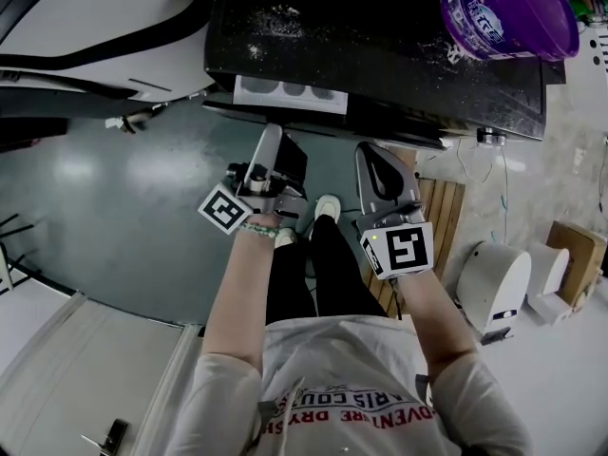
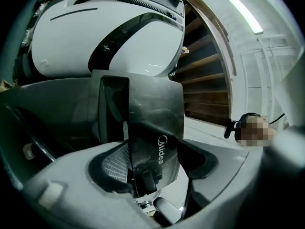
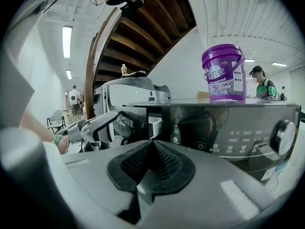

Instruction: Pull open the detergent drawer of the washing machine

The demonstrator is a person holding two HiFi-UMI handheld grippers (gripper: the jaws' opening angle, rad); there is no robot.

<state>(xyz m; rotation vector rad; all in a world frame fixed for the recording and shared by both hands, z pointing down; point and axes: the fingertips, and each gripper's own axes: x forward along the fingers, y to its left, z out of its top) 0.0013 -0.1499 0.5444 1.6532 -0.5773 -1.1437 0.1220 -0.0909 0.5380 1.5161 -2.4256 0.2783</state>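
The black washing machine [image 1: 380, 55] fills the top of the head view, and its control panel [image 3: 228, 123] faces the right gripper view. Its detergent drawer stands pulled out, white compartments [image 1: 285, 93] showing. My left gripper [image 1: 271, 148] reaches in from below at the drawer's dark front panel [image 2: 152, 113]. The panel sits between the wide-standing jaws of the left gripper [image 2: 152, 156]. It lies against the left ribbed pad [image 2: 114, 161], with a gap on the right side. My right gripper [image 1: 370, 155] hangs shut and empty beside it, short of the machine's front. The right gripper [image 3: 152, 149] has its pads meeting.
A purple detergent bucket [image 1: 508, 12] stands on the machine's top at the right. A white washer [image 1: 85, 27] is at the left. Wooden stairs [image 2: 205, 80] rise behind. A white round appliance [image 1: 494, 288] and a cardboard box [image 1: 570, 255] sit on the floor at the right.
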